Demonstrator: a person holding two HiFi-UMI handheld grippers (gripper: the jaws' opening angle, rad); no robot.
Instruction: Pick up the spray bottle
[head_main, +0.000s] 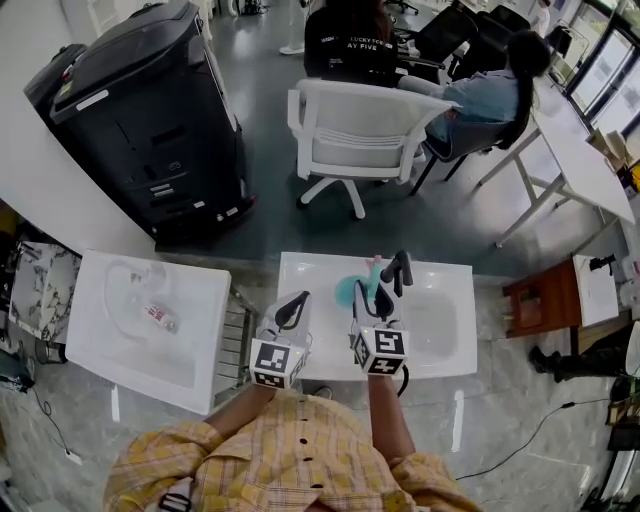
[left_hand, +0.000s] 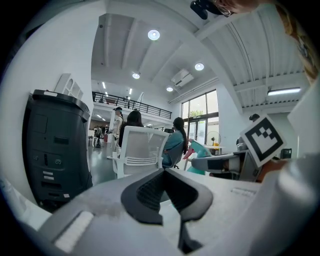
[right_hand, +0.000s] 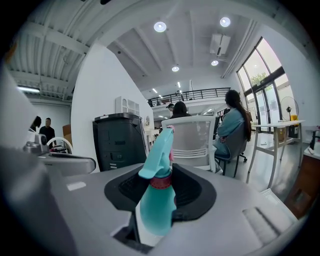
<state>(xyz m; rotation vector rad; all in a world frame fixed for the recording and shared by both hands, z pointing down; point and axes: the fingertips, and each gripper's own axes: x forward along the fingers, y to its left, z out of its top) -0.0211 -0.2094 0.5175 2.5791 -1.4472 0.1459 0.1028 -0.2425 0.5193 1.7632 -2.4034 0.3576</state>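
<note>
The spray bottle (right_hand: 157, 200) is teal with a red collar under its trigger head. It stands upright between the jaws of my right gripper (right_hand: 160, 192), which is shut on its body. In the head view the right gripper (head_main: 385, 282) holds the spray bottle (head_main: 350, 291) above the white table (head_main: 445, 335). The bottle's teal head (left_hand: 199, 150) also shows at the right of the left gripper view. My left gripper (head_main: 293, 312) hovers just left of it, apart from the bottle. The left gripper (left_hand: 167, 195) has its pads together with nothing between them.
A second white table (head_main: 195, 300) at the left carries a small packet and a clear tube. Beyond the tables stand a black printer (head_main: 150, 110) and a white office chair (head_main: 365, 130). People sit at desks behind. A brown side table (head_main: 540, 300) stands at the right.
</note>
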